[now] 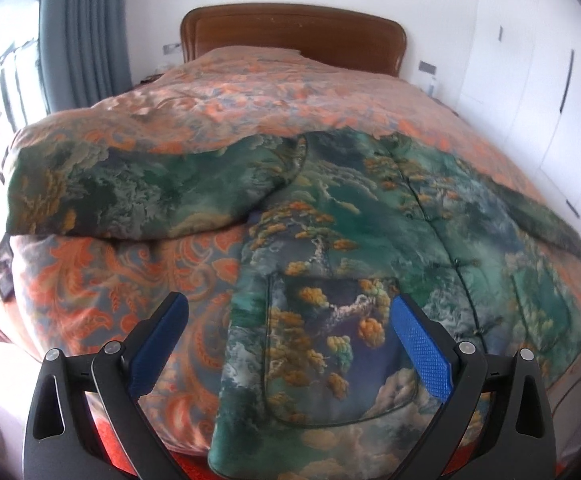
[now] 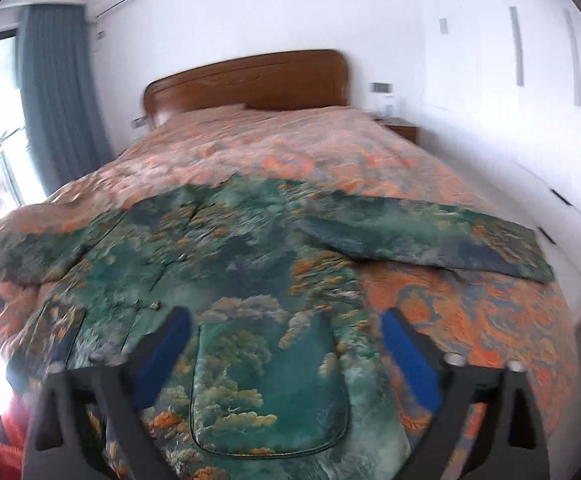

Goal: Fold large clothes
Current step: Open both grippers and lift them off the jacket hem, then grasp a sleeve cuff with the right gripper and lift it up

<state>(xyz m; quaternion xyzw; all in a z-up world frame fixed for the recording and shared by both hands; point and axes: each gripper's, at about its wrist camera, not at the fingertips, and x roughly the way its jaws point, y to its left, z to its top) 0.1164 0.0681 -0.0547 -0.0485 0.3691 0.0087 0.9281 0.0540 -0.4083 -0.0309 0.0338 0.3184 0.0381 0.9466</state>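
A large padded jacket (image 1: 370, 216) printed with green clouds and golden trees lies front up and spread flat on the bed, both sleeves stretched out sideways. My left gripper (image 1: 288, 304) hovers open over the jacket's left lower pocket (image 1: 330, 344), blue pads wide apart, nothing between them. In the right wrist view the same jacket (image 2: 250, 248) fills the foreground. My right gripper (image 2: 286, 320) stands wide open above the right lower pocket (image 2: 266, 384), holding nothing. The jacket's right sleeve (image 2: 430, 232) reaches toward the bed's right side.
The bed carries an orange and grey patterned quilt (image 1: 250, 92) and a wooden headboard (image 1: 290, 32). A grey-blue curtain (image 1: 78, 32) and window are at the left; white wardrobe doors (image 1: 550, 80) line the right wall. A bedside table (image 2: 400, 126) stands by the headboard.
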